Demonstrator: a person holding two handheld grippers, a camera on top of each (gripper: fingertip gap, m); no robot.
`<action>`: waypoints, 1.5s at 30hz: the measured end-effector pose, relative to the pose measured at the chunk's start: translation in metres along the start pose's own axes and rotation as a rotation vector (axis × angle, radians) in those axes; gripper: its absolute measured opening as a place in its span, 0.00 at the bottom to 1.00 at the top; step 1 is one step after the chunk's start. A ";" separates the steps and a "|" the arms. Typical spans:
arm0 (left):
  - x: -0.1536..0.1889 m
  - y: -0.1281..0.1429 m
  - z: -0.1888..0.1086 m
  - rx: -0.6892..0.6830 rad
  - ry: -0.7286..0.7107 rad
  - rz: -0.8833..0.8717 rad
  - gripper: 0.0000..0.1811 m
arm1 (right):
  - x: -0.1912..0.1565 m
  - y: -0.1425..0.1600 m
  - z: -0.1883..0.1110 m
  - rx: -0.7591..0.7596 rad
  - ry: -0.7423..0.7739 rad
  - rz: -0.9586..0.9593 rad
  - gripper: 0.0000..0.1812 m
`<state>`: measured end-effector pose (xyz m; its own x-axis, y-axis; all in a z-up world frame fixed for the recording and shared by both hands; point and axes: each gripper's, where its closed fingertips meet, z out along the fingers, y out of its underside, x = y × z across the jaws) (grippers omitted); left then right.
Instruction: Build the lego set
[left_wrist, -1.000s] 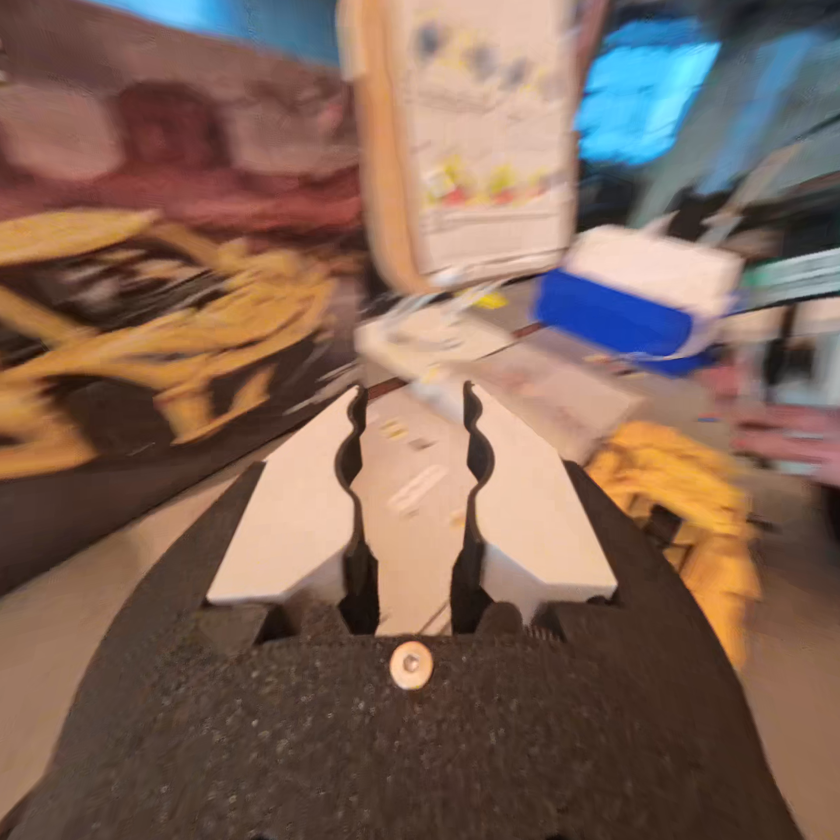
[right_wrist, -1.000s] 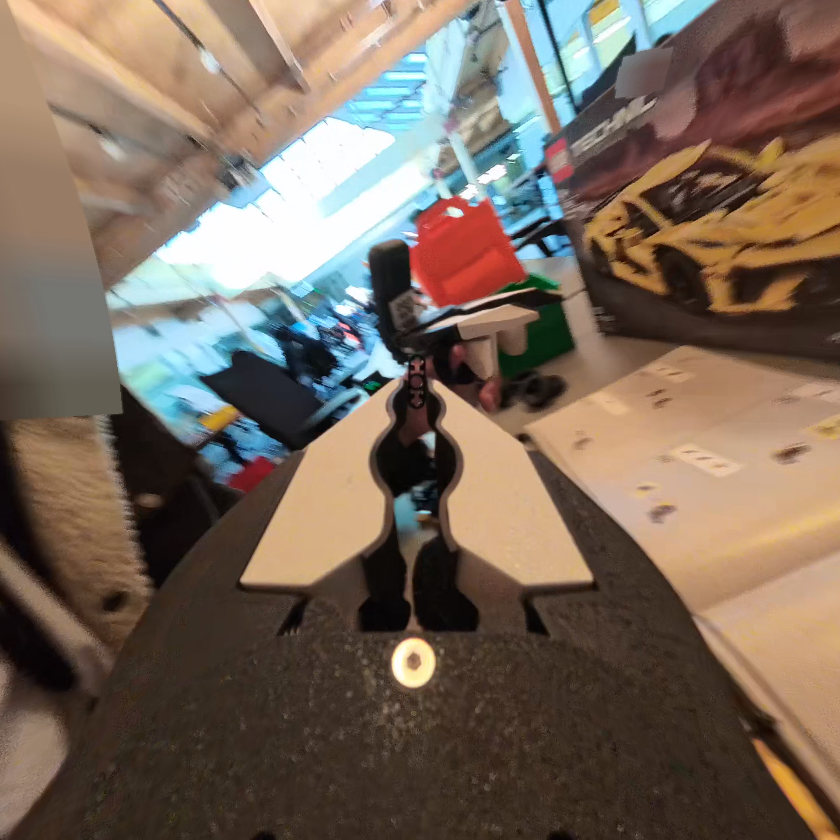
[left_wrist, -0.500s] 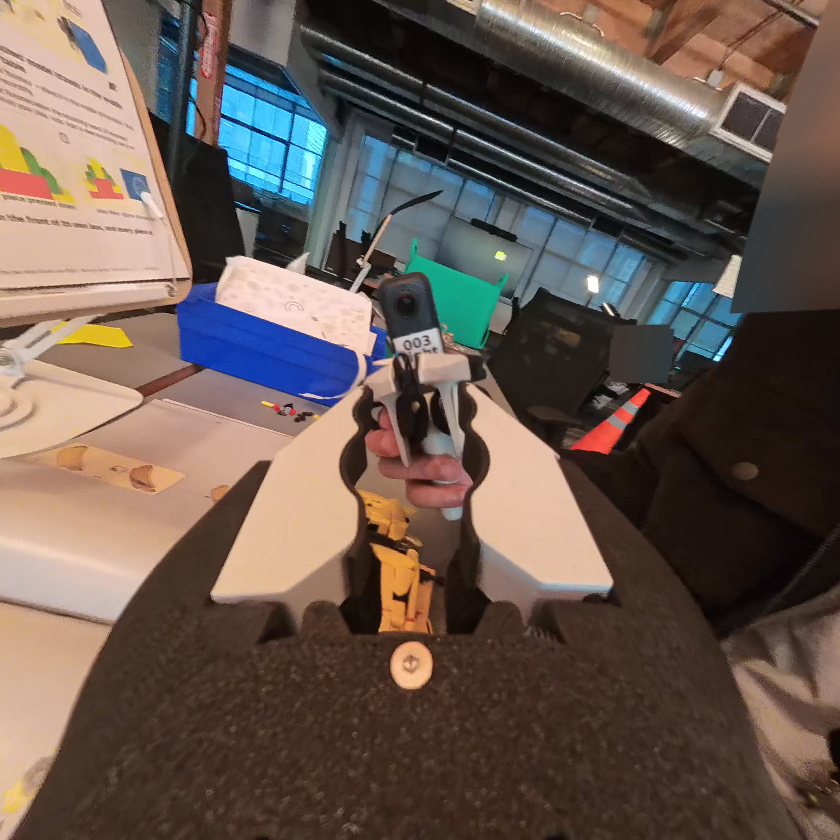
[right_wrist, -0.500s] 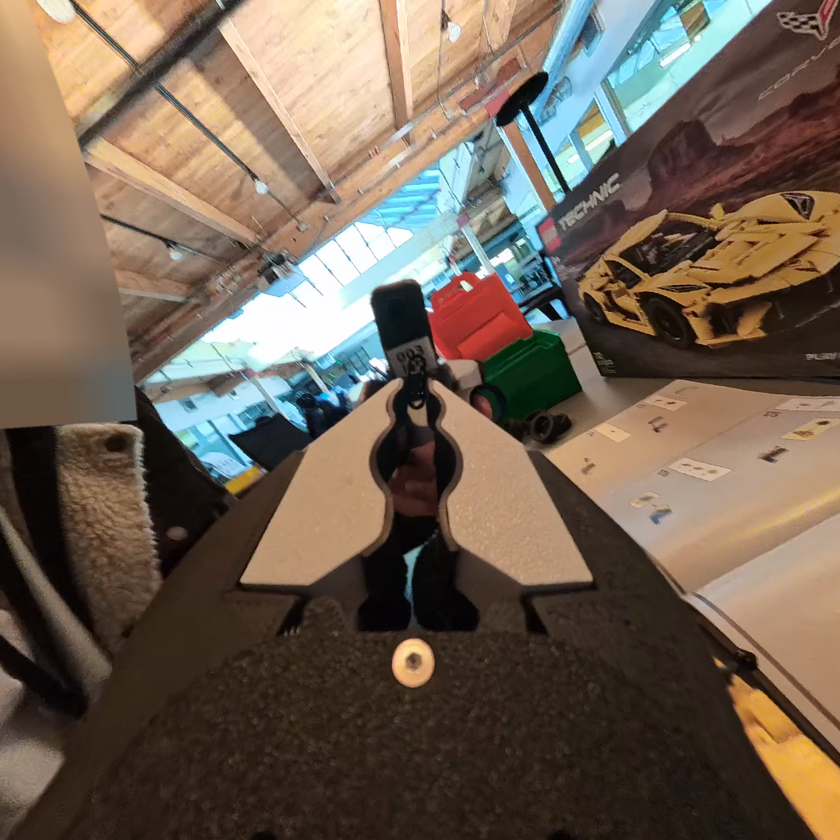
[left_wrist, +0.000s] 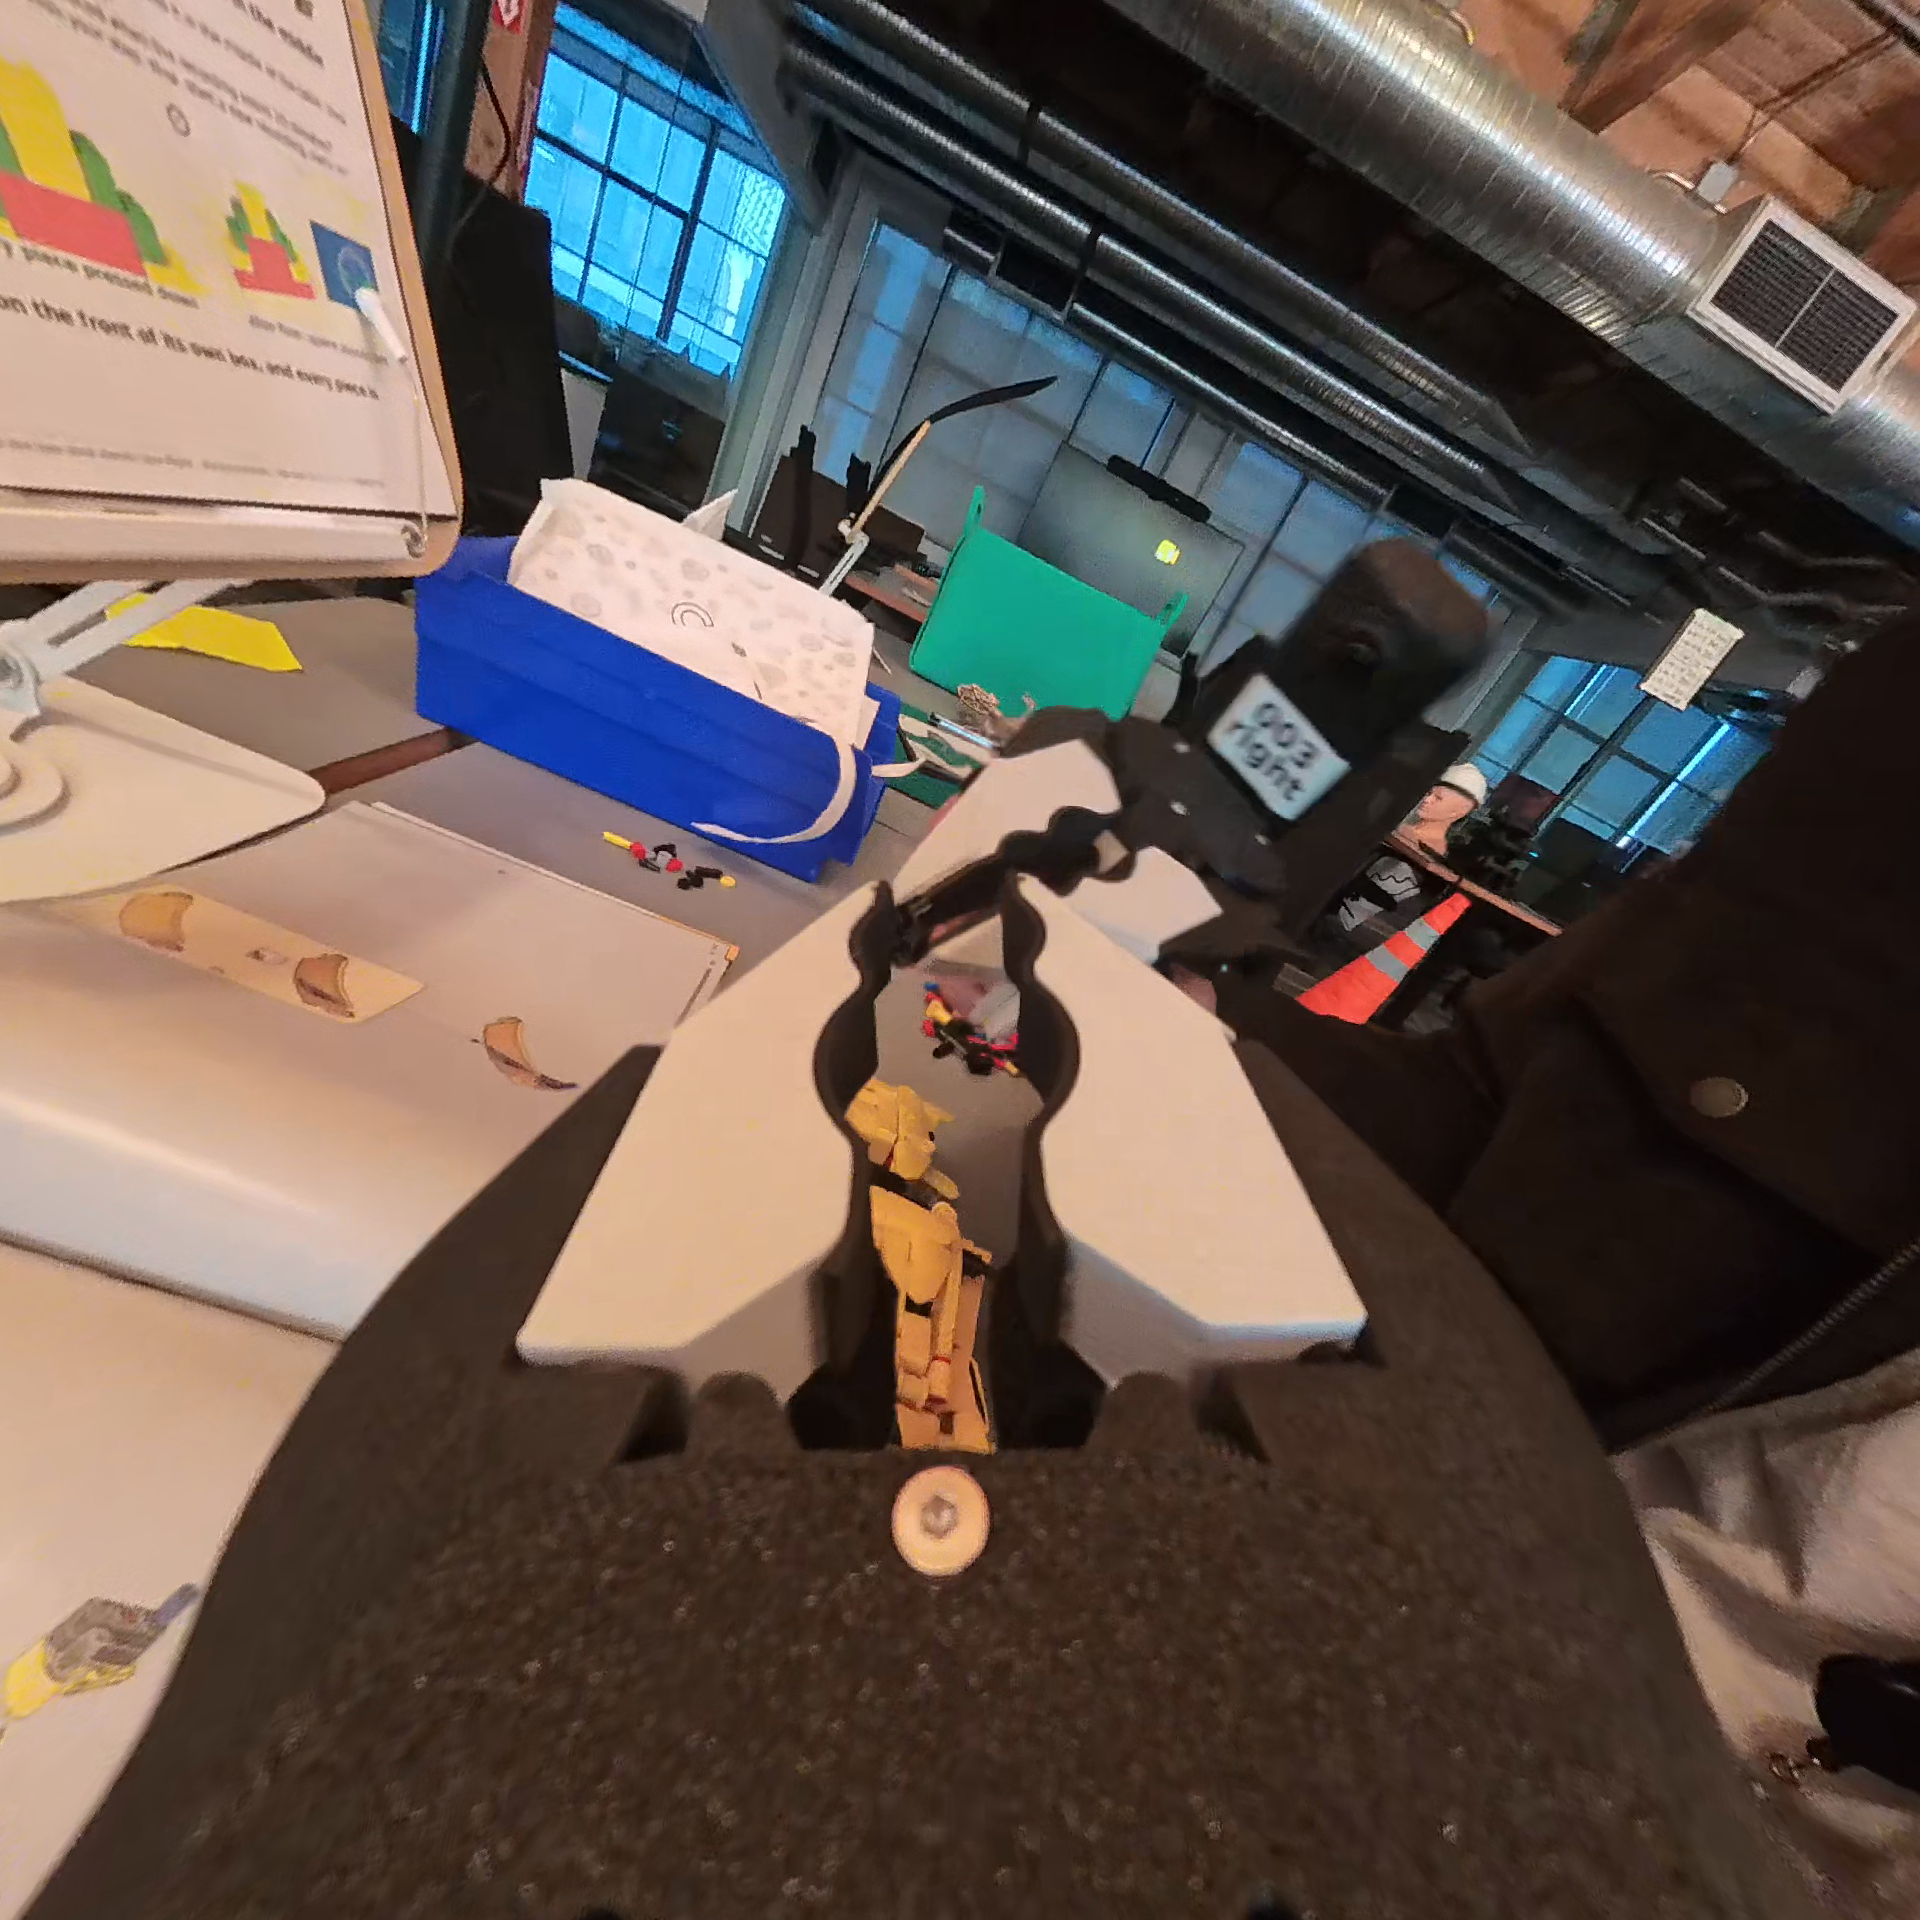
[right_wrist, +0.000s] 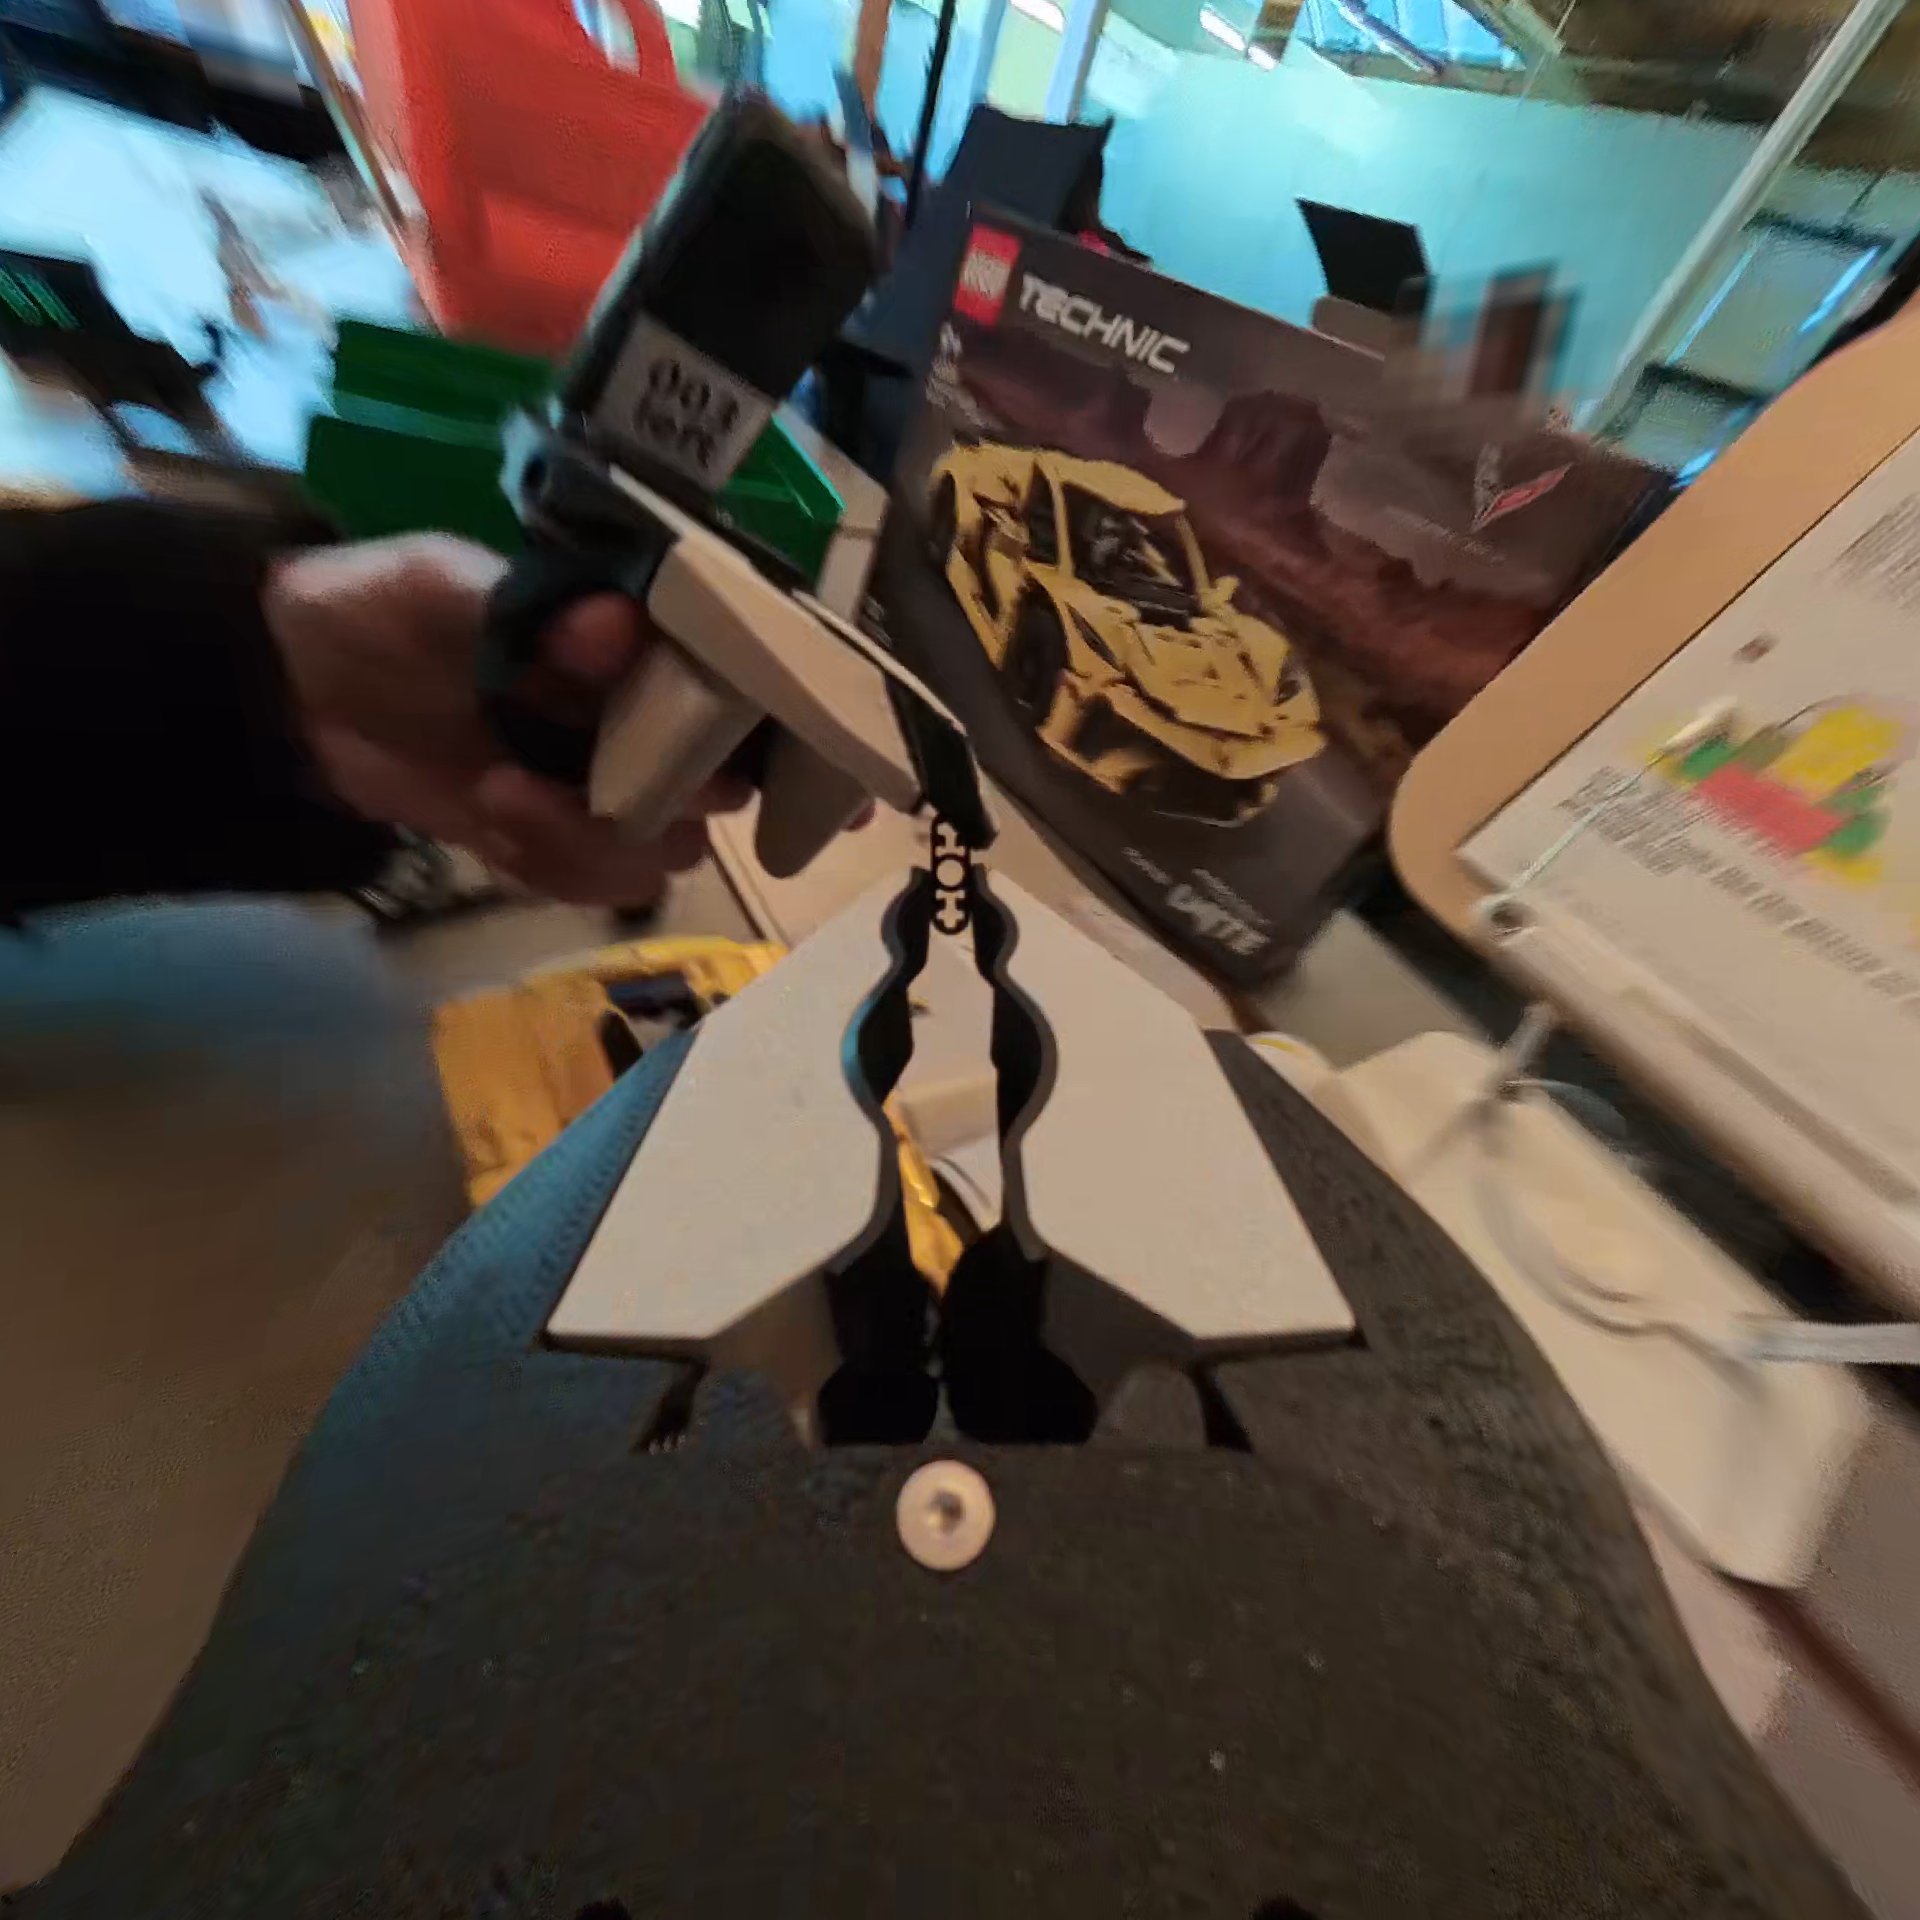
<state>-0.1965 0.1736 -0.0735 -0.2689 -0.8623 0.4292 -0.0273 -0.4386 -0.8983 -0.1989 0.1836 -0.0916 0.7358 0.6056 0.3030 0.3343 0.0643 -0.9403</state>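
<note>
My right gripper is shut on a small black Lego connector, which sticks out past its tips. My left gripper has its jaws a little apart, and the connector sits between its tips, brought in by the right gripper from the upper right. In the right wrist view the left gripper, held by a hand, touches the top of the connector. The yellow Lego car model lies on the table below; it also shows in the right wrist view.
The Lego box stands behind. An open instruction booklet lies at the left. A sheet on a stand, a blue bin and loose small pieces are behind it. A person's dark jacket fills the right. My left and right fingertips are right by each other.
Both grippers have swung together until their tips meet at the black connector. The left jaws have narrowed. The right gripper has stayed shut on the connector.
</note>
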 end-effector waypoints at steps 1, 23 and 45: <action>-0.002 0.003 0.001 -0.012 -0.011 -0.004 0.11 | 0.001 0.002 0.001 -0.033 0.043 -0.086 0.03; 0.005 -0.009 -0.002 0.081 0.095 -0.154 0.02 | -0.011 -0.025 -0.009 0.285 -0.329 0.760 0.02; -0.029 0.008 -0.027 -0.100 -0.163 -0.054 0.02 | -0.148 0.114 -0.124 -0.528 -0.453 0.352 0.12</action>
<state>-0.2145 0.2020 -0.0963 -0.1050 -0.8715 0.4791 -0.1354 -0.4647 -0.8750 -0.1965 0.0035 -0.2245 0.5760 0.7926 -0.1997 0.4457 -0.5094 -0.7361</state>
